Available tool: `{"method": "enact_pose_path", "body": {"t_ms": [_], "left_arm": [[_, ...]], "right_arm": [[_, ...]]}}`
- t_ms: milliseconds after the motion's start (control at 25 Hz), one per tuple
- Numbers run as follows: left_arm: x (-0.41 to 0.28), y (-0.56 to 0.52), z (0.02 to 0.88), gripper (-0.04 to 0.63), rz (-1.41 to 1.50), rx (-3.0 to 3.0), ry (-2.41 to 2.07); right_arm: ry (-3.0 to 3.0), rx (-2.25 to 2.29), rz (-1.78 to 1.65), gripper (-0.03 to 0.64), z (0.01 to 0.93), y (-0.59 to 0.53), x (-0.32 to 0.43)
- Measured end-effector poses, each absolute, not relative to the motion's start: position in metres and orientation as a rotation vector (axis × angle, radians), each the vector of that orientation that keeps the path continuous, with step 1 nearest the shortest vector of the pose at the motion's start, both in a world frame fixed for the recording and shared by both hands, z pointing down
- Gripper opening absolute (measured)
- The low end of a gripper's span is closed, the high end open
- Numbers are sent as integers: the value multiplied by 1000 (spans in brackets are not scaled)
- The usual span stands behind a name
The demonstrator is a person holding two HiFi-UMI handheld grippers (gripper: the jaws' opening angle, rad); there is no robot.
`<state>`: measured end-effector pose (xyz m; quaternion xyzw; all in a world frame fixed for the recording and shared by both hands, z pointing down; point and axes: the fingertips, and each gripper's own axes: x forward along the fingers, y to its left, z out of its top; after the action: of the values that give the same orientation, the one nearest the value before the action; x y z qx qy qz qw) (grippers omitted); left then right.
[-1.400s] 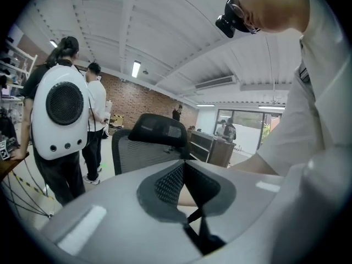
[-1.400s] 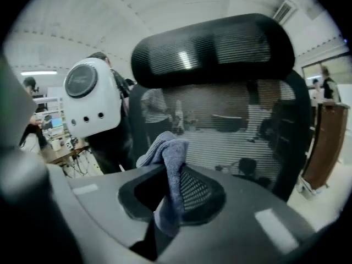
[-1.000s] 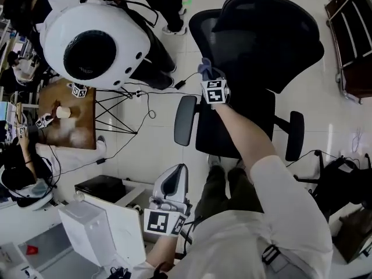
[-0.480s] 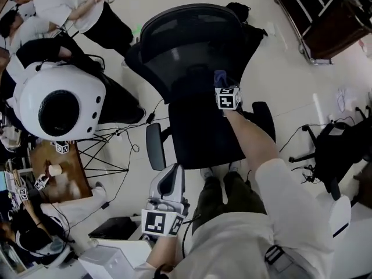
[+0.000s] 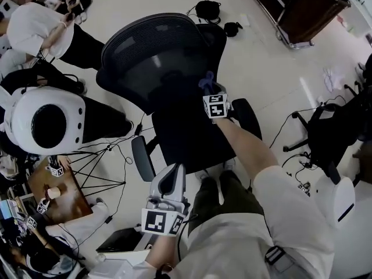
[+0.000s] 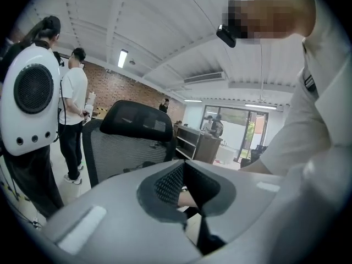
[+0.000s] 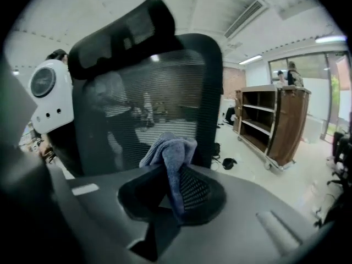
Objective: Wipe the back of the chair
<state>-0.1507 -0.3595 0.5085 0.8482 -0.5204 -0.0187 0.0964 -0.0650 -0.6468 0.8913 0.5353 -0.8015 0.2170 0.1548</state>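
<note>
Jaws of the right gripper (image 7: 176, 187) pinch a cloth (image 7: 168, 150); the left gripper (image 6: 184, 187), held low, has its jaws pressed together on nothing.
The office chair (image 5: 192, 127) stands before the person, its mesh back (image 5: 152, 57) close in front of the cloth. The chair probably swivels or rolls and the mesh likely gives, so light strokes suit. The cloth looks soft and limp, bunched above the jaws as a padded wad.

The black mesh office chair (image 5: 157, 57) blocks straight ahead; a white domed backpack (image 5: 43, 121) and people (image 5: 40, 28) crowd its left; bare pale floor (image 5: 273, 68) lies open right.
</note>
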Motion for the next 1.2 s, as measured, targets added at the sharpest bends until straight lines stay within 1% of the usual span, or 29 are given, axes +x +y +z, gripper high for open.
{"method": "enact_pose_path", "body": {"t_ms": [200,320,480,600,680,760,880,1040,1120,1200], "left_arm": [[-209,-345,512,71,-98,2411,-1708],[-248,-331,527,71,-88,2328,-1824],[-297,-330,563,71,-26,2168,-1943],[-333,-340,589,71,-14,2096,-1987],[-344,-343,601,71,-13,2079,-1986],[-342,-349,603,71,-13,2090,-1956],[-322,-365,591,71,-21,2173,-1858],[-264,-397,576,70,-7,2315,-1701],[-236,-420,581,71,16,2357,-1636],[-211,-435,589,71,39,2380,-1581]], "right_arm": [[-2471,1175,572,46,916,-580,-246],[-2491,1033,571,46,943,-564,-330],[-2485,917,551,46,986,-577,-394],[-2466,953,559,46,997,-612,-409],[-2443,995,557,46,1003,-626,-397],[-2398,1065,572,46,1013,-634,-362],[-2278,1233,615,46,1026,-648,-272],[-2072,1449,696,46,1037,-671,-123],[-1980,1512,742,46,1044,-684,-71],[-1924,1559,774,46,1046,-689,-39]]}}
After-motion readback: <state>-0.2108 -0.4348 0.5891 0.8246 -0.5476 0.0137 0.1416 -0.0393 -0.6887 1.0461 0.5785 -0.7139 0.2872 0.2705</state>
